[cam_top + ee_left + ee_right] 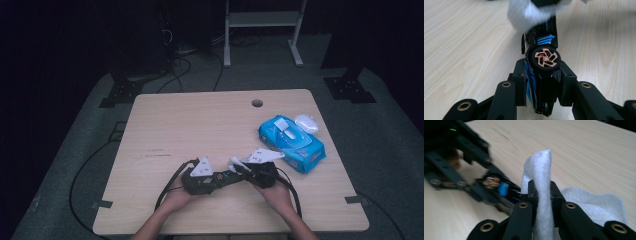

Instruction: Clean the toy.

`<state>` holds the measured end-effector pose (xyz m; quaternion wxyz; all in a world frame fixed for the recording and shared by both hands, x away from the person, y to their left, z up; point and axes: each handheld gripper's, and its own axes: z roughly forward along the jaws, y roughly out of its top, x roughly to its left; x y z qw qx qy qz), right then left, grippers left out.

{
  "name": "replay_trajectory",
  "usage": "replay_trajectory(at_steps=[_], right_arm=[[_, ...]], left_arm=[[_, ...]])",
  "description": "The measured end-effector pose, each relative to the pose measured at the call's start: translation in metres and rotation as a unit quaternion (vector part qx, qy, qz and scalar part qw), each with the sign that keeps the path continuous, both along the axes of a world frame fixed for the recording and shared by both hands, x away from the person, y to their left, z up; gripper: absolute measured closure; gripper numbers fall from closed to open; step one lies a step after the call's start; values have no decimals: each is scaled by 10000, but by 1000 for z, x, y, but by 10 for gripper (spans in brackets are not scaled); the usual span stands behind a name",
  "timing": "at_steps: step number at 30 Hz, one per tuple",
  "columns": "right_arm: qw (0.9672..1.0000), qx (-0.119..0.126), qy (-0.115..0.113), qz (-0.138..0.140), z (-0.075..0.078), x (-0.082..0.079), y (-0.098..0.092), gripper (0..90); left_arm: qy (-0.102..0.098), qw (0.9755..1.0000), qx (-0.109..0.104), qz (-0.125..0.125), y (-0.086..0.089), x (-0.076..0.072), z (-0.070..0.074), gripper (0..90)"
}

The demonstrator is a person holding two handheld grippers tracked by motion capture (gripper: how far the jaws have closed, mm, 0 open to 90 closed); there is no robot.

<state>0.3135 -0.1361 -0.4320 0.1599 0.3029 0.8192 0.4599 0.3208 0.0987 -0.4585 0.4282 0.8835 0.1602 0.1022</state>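
Observation:
A black toy car [541,50] with blue stripes and a copper-spoked wheel is clamped on its side between the jaws of my left gripper [541,80]. My right gripper [543,192] is shut on a folded white wipe [541,170]. The wipe [529,12] rests against the far end of the car. In the high view both grippers meet nose to nose near the table's front edge: left gripper [220,179], right gripper [244,170], with the wipe [235,164] between them. The car [504,190] lies blurred to the left in the right gripper view.
A blue pack of wet wipes [291,142] lies at the right of the wooden table [200,125], with a white oval lid [306,122] beside it. A cable hole [257,103] sits near the far edge. A white stand [262,30] is on the floor beyond.

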Motion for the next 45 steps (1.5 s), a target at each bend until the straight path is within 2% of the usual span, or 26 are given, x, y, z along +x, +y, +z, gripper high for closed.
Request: replay_trajectory(at_steps=[1,2,3,4,6,8,9,12,13,14,16,18,20,21,22,26,30,31,33,34,35,37,39,42,44,45], right_arm=[[10000,45,27,51,0,-1,5,838],[9996,157,109,219,-1,-4,16,839],[9996,157,109,219,-1,-4,16,839],[9988,199,45,445,-1,-9,28,838],[9981,115,-16,602,-1,-14,36,838],[9978,-65,-187,629,0,-17,37,837],[9978,-65,-187,629,0,-17,37,837],[9993,-173,-227,230,1,-10,13,838],[9993,-173,-227,230,1,-10,13,838],[9995,-207,-239,-50,1,-8,-4,840],[9994,-215,-235,-148,2,-8,-9,840],[9988,-241,-231,-360,3,-5,-21,839],[9993,-84,-145,-325,2,-3,-23,839],[9993,-84,-145,-325,2,-3,-23,839],[9997,-64,-141,-175,0,-7,-14,837],[9995,-176,-219,-106,1,-9,-9,837],[9993,-113,-172,-319,0,-3,-23,837],[9991,-17,-87,-421,0,-2,-27,837],[9990,16,-81,-441,0,-2,-28,837],[9994,148,-26,-314,0,-3,-23,837],[9994,148,-26,-314,0,-3,-23,837],[9998,206,-22,-12,-1,-6,-13,834],[9999,147,-51,-18,-1,-7,-11,834],[9995,110,-86,-284,0,-2,-22,835],[9974,327,126,-629,-3,5,-36,834],[9966,435,240,-660,-4,8,-41,834]], left_arm=[[5,10000,-16,5,0,0,0,660],[9,10000,-23,14,0,0,-1,661],[9,10000,-23,14,0,0,-1,662],[2,10000,-7,7,0,0,0,662],[1,10000,16,-6,-1,0,0,663],[13,10000,22,10,0,0,0,664],[13,10000,22,10,0,0,0,664],[32,10000,45,2,1,0,1,665],[32,10000,45,2,1,0,1,665],[18,10000,74,-10,2,1,2,664],[44,9999,89,-16,2,2,2,664],[51,9999,85,-15,3,2,2,664],[46,9999,89,-20,3,2,2,664],[38,9999,97,-24,3,2,2,664],[34,9999,108,-35,3,2,2,663],[78,10000,57,11,4,2,2,662],[82,9999,82,-18,5,3,3,662],[83,9999,80,-17,5,3,3,662],[107,9999,53,0,5,3,2,663],[109,9999,50,3,5,3,2,663],[111,9999,50,-2,5,3,3,663],[121,9999,63,-9,5,4,3,664],[115,9999,59,-16,7,3,5,665],[115,9999,57,19,12,4,7,667],[129,9999,32,42,15,5,7,667],[170,9998,49,46,16,5,7,666]])
